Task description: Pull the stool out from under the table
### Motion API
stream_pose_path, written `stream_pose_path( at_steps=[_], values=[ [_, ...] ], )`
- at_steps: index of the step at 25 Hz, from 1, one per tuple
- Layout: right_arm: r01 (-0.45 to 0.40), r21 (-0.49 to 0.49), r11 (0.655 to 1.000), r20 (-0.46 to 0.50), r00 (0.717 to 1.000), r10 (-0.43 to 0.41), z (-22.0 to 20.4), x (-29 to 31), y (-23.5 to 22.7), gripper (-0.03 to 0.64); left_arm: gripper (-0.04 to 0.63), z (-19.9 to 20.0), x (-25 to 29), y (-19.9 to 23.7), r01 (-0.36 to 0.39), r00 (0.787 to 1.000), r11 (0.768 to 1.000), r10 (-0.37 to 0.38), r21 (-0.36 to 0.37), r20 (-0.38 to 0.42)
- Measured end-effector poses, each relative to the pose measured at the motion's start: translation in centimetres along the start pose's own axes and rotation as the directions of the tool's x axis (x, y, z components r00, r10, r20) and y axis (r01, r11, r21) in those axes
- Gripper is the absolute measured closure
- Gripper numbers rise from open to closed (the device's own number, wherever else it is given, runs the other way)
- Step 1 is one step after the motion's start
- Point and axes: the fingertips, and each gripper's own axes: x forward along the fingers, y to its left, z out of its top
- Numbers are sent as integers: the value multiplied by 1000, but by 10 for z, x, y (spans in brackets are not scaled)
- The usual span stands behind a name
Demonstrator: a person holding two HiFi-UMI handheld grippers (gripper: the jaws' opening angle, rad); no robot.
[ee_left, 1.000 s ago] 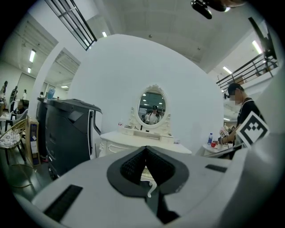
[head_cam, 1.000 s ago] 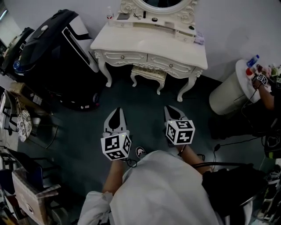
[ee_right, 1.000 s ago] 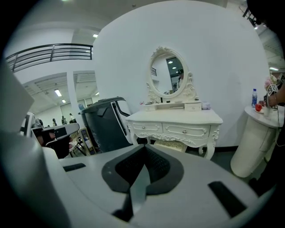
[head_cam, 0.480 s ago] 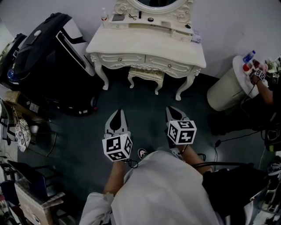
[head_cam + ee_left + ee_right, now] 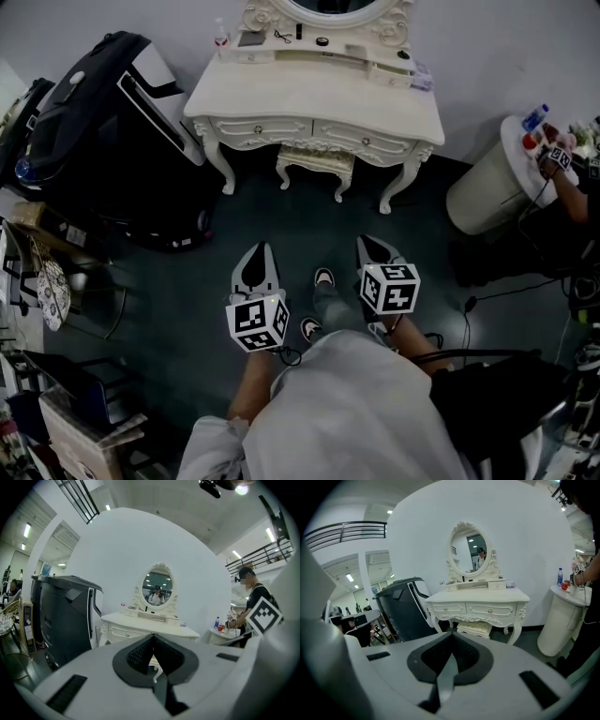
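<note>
Since the earlier frame a shoe [image 5: 323,277] has stepped forward between the two tongs. Left tongs [image 5: 259,251] and right tongs [image 5: 369,246] are both pressed together and empty, well short of the stool [image 5: 317,161], which stands tucked beneath the white counter [image 5: 314,94], between its legs. The stool appears light and rigid, with a soft cushioned top. Its carved front rail or a leg probably offers the firmest hold.
</note>
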Motion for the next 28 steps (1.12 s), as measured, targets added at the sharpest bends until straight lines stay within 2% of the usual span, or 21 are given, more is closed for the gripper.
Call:
stream_pose_path(
  at_steps=[15, 28],
  values=[
    [3, 9, 1000, -20, 1000, -2, 16, 54, -17, 617, 588, 5, 47, 19, -13, 999, 999, 14, 42, -37],
    [30, 49, 998, 18, 999, -31, 88, 122, -52, 617, 588, 45, 164, -9, 128, 991, 987, -124, 100, -45]
  ],
)
